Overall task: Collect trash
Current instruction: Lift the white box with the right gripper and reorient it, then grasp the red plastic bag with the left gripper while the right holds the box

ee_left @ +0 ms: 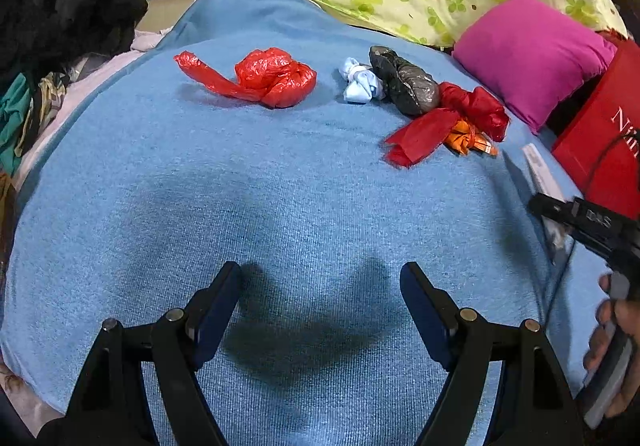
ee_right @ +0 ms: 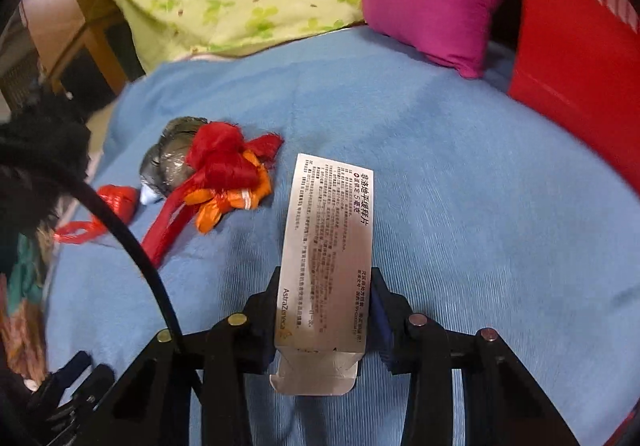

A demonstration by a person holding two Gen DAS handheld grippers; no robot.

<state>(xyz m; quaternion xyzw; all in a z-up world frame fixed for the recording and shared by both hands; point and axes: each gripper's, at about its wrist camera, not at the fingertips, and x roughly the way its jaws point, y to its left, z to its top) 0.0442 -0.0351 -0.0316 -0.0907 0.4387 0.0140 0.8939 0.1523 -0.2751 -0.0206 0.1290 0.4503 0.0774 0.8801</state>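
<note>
- A silver medicine box (ee_right: pixel 328 266) is clamped between the pads of the right tool (ee_right: pixel 325 286), above the blue blanket (ee_right: pixel 460 205).
- The left tool (ee_left: pixel 320 286) is held spread and empty.
- Ahead of the left tool, a red bag (ee_left: pixel 268 77), white wad (ee_left: pixel 360 83) and grey bundle (ee_left: pixel 404 81) are seen.

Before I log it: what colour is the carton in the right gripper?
Silvery white with dark print; the carton shows best in the right wrist view.
</note>
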